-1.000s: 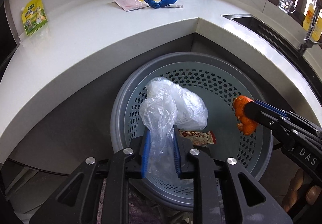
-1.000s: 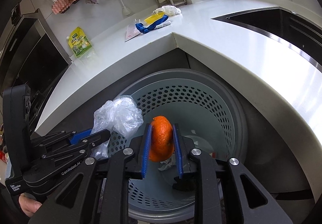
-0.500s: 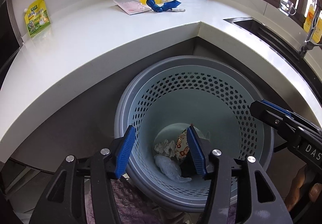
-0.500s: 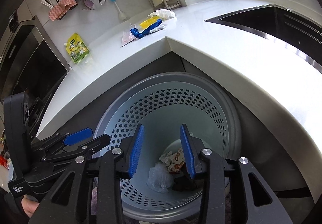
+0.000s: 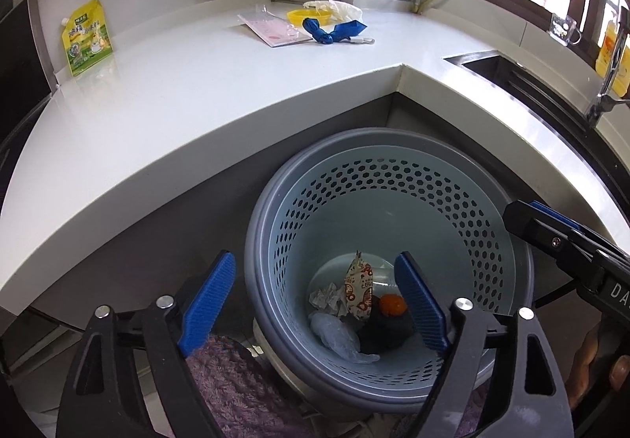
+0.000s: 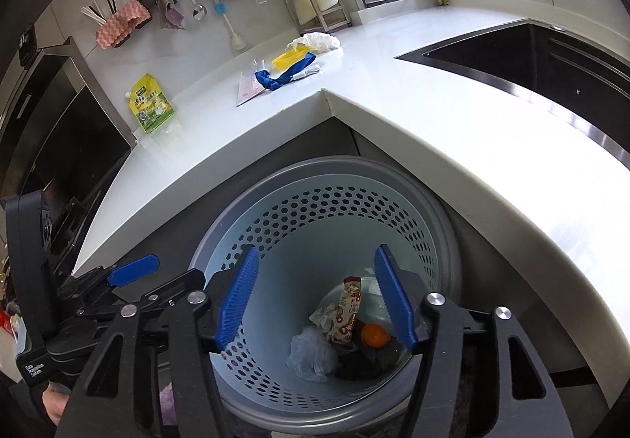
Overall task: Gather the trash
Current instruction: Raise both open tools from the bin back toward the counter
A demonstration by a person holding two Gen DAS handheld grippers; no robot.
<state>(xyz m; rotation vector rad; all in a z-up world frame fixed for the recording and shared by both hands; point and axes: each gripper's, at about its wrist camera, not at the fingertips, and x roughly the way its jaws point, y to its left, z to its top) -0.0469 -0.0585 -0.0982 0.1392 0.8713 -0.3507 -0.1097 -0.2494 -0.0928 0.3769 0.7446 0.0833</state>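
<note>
Both claws hung spread and empty, just opened, over the basket — the left claw risked clipping its rim when lifted toward the desk.

Readable markings, as found:

1. Right gripper, body, seen from the left wrist view: white capitals "DA" are read at the frame edge, where the word is cut off.
2. Left gripper, body, seen from the right wrist view: a small white label is read as "Data Acquisition System", though the print is tiny and partly uncertain.
3. Snack wrapper in the basket: red lettering is printed on it; it cannot be made out.
4. Yellow-green pouch on the counter: printed characters are seen, too small to be read.
</note>
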